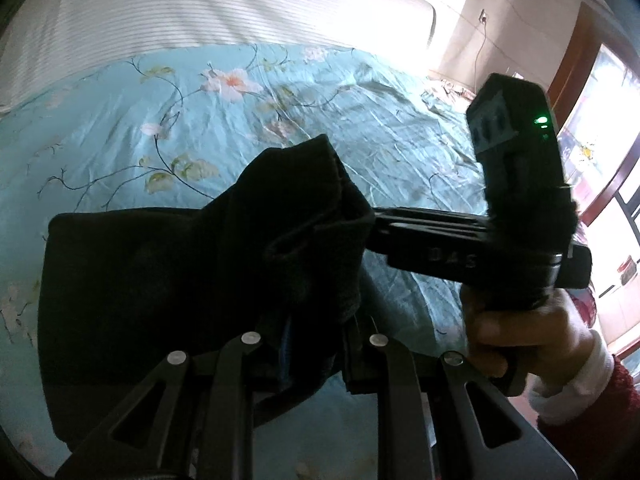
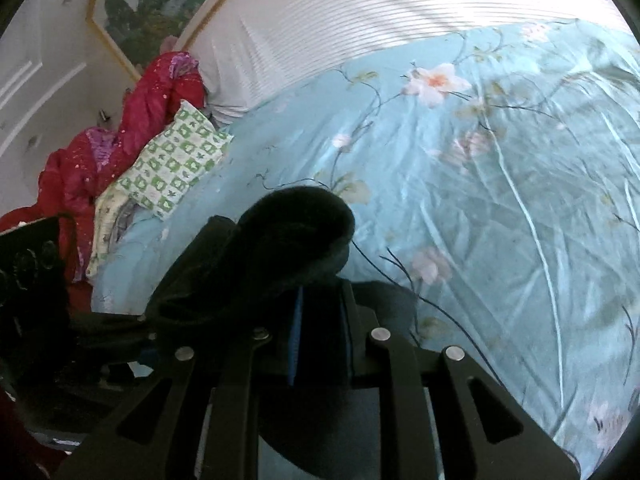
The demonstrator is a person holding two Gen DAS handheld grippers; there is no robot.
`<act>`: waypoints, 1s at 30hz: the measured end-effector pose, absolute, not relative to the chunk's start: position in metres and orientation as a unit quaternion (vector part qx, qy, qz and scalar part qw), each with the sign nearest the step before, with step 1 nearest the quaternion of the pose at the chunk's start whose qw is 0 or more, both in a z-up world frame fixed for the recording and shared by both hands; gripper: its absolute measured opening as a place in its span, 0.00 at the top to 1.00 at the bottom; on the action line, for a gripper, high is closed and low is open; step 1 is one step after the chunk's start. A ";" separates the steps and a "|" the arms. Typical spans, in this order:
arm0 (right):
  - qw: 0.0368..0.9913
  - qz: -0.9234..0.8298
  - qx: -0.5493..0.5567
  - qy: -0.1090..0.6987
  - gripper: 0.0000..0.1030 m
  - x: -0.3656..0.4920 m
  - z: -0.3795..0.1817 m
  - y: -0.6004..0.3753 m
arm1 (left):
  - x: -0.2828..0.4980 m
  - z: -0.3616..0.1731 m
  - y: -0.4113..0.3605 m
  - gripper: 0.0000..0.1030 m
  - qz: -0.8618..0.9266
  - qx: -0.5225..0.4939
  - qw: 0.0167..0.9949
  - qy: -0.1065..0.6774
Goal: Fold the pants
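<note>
The black pants (image 1: pixel 168 280) hang bunched between both grippers above the light blue floral bedspread (image 1: pixel 200 128). My left gripper (image 1: pixel 316 344) is shut on an edge of the pants close to the camera. My right gripper (image 2: pixel 320 320) is shut on another bunch of the pants (image 2: pixel 296 224), which folds over its fingertips. In the left wrist view the right gripper's body (image 1: pixel 472 248) comes in from the right, its tip buried in the cloth, held by a hand in a red sleeve. The lower part of the pants is hidden behind the fingers.
A white striped sheet (image 1: pixel 200 4) covers the far part of the bed. A green-and-white patterned pillow (image 2: pixel 176 164) and red clothing (image 2: pixel 120 144) lie at the bed's left side. A wall, cable and wooden-framed window (image 1: pixel 600 120) are on the right.
</note>
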State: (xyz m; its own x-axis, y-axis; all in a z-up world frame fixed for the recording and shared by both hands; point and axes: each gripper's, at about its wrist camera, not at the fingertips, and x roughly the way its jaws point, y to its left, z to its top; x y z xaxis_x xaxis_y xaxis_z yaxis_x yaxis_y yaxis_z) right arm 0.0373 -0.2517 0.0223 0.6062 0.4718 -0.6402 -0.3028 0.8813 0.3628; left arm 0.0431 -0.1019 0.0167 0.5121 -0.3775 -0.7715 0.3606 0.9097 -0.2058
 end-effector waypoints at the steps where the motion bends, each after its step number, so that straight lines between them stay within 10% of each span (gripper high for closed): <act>1: 0.891 0.213 0.110 0.386 0.82 0.035 0.023 -0.254 | 0.044 0.016 -0.102 0.82 -0.214 -0.011 0.869 0.447; 12: 0.897 0.158 0.117 0.395 0.81 0.019 0.028 -0.264 | 0.041 0.010 -0.100 0.54 -0.252 -0.030 0.856 0.451; 30: 0.915 0.078 0.135 0.373 0.44 -0.007 0.061 -0.269 | 0.016 0.055 -0.051 0.37 -0.247 -0.069 0.870 0.420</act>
State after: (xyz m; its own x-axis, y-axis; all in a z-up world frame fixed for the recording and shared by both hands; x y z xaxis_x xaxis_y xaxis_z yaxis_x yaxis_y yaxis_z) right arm -0.0073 -0.2690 0.0613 0.7099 0.2431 -0.6610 -0.0421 0.9515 0.3048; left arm 0.0156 -0.0508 0.0554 0.5249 -0.4874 -0.6978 0.3721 0.8687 -0.3268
